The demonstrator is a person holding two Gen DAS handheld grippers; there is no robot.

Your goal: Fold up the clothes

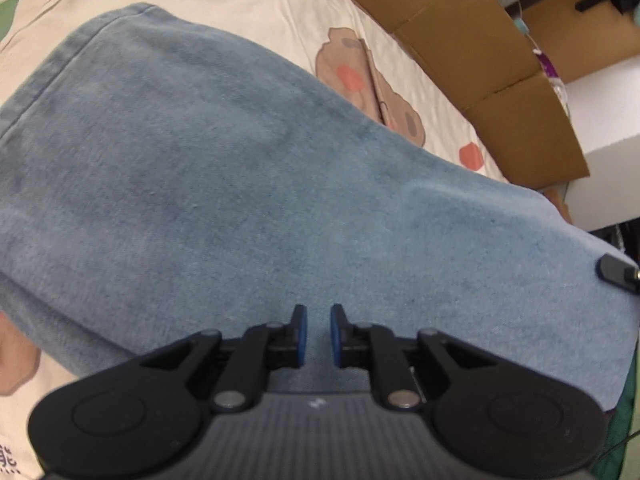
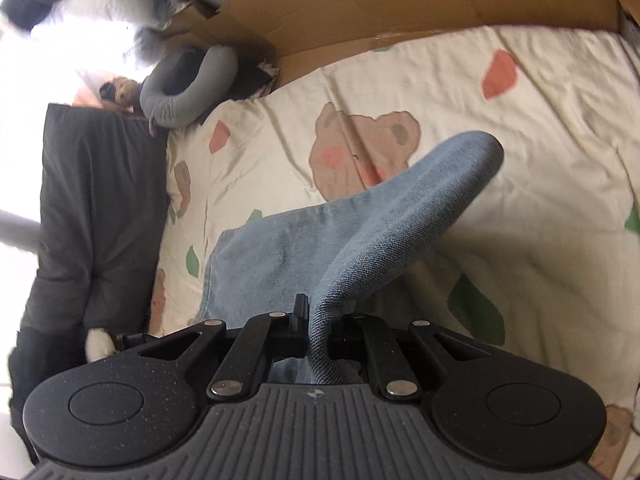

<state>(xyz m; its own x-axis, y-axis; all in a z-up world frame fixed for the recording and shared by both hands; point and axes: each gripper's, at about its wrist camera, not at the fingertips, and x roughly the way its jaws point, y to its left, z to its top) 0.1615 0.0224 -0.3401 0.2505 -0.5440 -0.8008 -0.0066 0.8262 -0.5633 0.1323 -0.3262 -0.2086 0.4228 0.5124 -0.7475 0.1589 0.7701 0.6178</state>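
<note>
Light blue denim jeans (image 1: 224, 184) lie on a cream bedsheet with bear prints (image 1: 248, 8). My left gripper (image 1: 319, 322) hovers just above the denim, its blue-padded jaws a small gap apart with nothing between them. My right gripper (image 2: 320, 316) is shut on a fold of the jeans (image 2: 384, 236) and lifts it, so the cloth arches up off the sheet (image 2: 520, 184). The rest of the jeans lies flat to the left (image 2: 256, 256). The right finger is hidden behind the cloth.
Brown cardboard (image 1: 472, 52) lines the far edge of the bed, also in the right wrist view (image 2: 400, 4). A dark grey blanket (image 2: 92, 216), a grey neck pillow (image 2: 188, 88) and plush toys sit at the left end.
</note>
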